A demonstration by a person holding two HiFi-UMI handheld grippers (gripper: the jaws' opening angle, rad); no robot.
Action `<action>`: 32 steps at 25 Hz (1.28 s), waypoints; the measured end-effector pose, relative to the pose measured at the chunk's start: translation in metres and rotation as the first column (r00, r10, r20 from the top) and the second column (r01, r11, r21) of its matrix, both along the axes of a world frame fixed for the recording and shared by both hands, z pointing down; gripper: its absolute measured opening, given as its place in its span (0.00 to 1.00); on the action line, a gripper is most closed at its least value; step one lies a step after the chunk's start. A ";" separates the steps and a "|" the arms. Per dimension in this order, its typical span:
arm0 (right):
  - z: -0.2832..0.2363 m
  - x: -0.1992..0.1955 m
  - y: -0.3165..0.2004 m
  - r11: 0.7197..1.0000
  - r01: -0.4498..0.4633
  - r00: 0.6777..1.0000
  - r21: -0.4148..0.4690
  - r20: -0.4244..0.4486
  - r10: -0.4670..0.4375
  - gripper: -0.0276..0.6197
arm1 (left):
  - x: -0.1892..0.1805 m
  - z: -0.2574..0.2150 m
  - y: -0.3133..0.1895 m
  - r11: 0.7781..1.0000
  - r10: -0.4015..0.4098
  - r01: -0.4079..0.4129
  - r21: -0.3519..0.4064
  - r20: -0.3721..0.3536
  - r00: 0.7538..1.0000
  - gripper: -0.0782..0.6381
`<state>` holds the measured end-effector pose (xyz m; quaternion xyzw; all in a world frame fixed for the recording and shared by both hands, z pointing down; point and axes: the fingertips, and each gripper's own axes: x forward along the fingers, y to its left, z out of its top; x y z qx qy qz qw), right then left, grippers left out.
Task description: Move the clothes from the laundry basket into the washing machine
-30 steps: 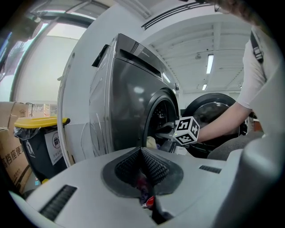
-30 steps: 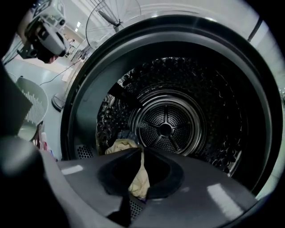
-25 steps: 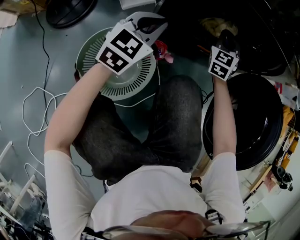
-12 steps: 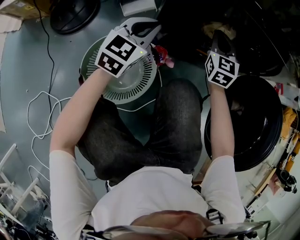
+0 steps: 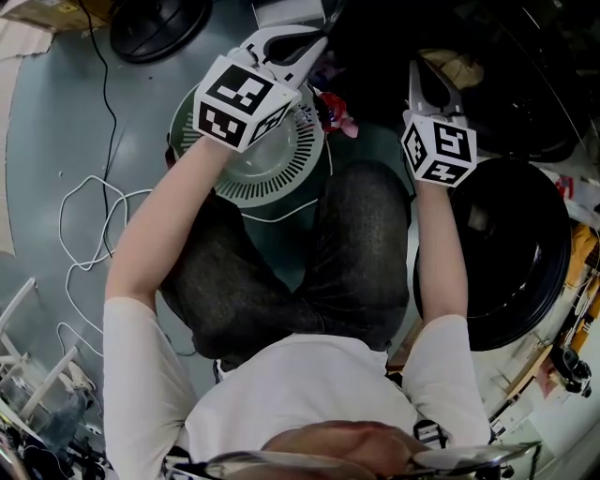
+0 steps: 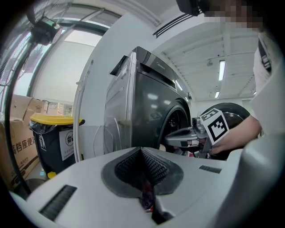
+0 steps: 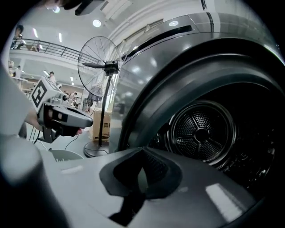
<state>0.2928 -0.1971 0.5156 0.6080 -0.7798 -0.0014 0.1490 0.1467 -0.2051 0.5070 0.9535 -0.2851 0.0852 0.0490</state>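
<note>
The round slatted laundry basket stands on the floor ahead of the person's knees. My left gripper hovers over its far rim, shut, with a scrap of red cloth pinched between its pads. A red garment shows just below that gripper, beside the basket. My right gripper is shut and points level into the washing machine's open drum; no cloth shows between its pads. The machine's round black door hangs open at the right. Each gripper view shows the other gripper: right gripper, left gripper.
A standing fan is left of the machine, its base on the floor. White cables loop over the floor at left. A yellow-lidded bin and cardboard boxes stand beyond the grey washer body.
Both grippers have moved forward, up the picture. The right one went further, closer to the dark drum opening, and rolled a little. Both stay shut.
</note>
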 end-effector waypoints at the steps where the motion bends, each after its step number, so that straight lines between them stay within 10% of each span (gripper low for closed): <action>1: 0.001 -0.006 -0.001 1.000 0.015 1.000 -0.001 0.009 -0.015 0.06 | -0.002 -0.001 -0.001 1.000 -0.003 0.003 0.002 0.001 1.000 0.12; 12: 0.002 -0.067 0.000 0.978 0.204 0.975 0.028 0.088 -0.206 0.06 | -0.020 0.007 0.002 0.999 -0.038 0.037 0.021 0.015 0.999 0.12; 32: 0.023 -0.127 -0.006 0.956 0.293 0.949 0.028 0.109 -0.295 0.06 | -0.070 0.016 0.007 0.994 -0.102 0.103 0.023 -0.049 0.994 0.12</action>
